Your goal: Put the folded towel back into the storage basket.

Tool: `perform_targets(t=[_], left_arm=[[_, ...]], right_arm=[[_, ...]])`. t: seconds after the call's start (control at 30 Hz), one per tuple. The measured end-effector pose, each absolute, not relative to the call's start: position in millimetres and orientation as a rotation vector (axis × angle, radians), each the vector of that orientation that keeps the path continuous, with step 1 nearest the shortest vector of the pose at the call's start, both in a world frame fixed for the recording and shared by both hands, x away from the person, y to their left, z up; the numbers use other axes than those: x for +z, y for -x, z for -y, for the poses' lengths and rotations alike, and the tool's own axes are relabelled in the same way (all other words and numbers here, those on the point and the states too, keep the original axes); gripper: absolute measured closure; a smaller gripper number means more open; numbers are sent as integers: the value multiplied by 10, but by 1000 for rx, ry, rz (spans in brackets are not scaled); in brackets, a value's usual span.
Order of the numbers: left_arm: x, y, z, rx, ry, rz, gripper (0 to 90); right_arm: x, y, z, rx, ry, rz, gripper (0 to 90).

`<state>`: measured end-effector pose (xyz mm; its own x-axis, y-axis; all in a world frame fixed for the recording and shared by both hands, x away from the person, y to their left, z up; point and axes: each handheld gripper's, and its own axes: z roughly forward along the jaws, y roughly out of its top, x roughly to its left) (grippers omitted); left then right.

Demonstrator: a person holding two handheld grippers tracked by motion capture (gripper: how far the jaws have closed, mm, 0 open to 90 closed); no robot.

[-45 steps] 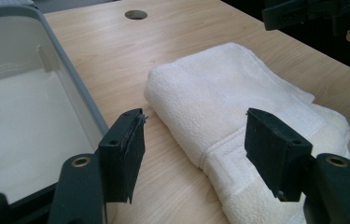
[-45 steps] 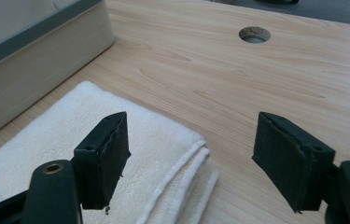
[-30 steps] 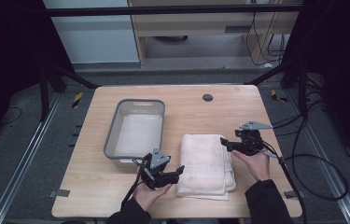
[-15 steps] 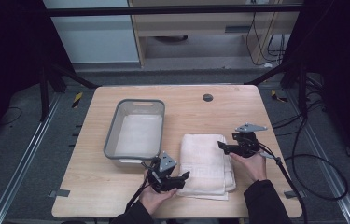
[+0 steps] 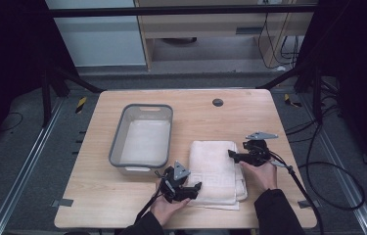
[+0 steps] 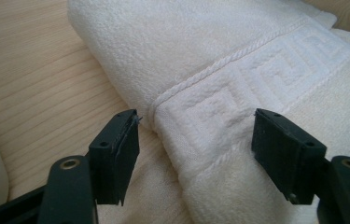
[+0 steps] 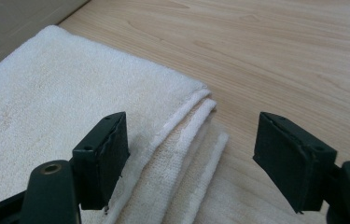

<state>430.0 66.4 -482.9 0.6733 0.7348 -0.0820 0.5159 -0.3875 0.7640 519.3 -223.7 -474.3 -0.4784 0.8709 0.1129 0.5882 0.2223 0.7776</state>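
- At the near edge of the table (image 5: 98,196), the folded white towel (image 5: 217,169) is lying flat just to the right of the grey bin (image 5: 142,134), apart from it, and both hand-held grippers are closing in on it from opposite sides.
- The left hand-held gripper (image 5: 183,188) is sitting low at the towel's near left corner; its jaws have just been opening and are standing wide apart, with the folded edge (image 6: 182,140) running between them but not pinched.
- The right hand-held gripper (image 5: 240,155) is hovering at the towel's far right corner with its jaws also apart, the stacked layers (image 7: 186,140) lying below the gap, not gripped.
- Judging the step as taking hold of the towel at two corners, it is looking wise to push each lower jaw under the whole stack, so that every layer is being caught and not the top fold alone.
- Both sides are probably needing to clamp before any lift, or the folds are risking sliding open.
- Keeping the two grips level is likely helping the towel stay folded on its way, perhaps to the bin.
- Counting: one towel, folded into several layers; one bin, looking empty; two hand-held grippers; one table; one dark round hole (image 5: 217,102) in the table top.
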Motion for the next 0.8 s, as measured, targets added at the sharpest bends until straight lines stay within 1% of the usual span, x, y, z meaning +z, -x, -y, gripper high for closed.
perform_targets(t=[0.17,0.37,0.53,0.7,0.8], left_arm=[[-4886,-4326,-641,320,-2076,-988,298],[-4931,-4326,-632,327,-2085,-990,300],[-4960,-4319,-599,324,-2098,-983,345],[-4978,-4353,-596,276,-2095,-1018,346],[-4977,-4337,-585,296,-2104,-1001,362]], right_arm=[[-4785,-5205,2222,1131,-1361,-2172,270],[-4846,-5170,2222,1134,-1383,-2191,283],[-4881,-5184,2210,1120,-1384,-2205,291],[-4903,-5204,2207,1121,-1401,-2220,307],[-4927,-5214,2194,1120,-1425,-2231,320]])
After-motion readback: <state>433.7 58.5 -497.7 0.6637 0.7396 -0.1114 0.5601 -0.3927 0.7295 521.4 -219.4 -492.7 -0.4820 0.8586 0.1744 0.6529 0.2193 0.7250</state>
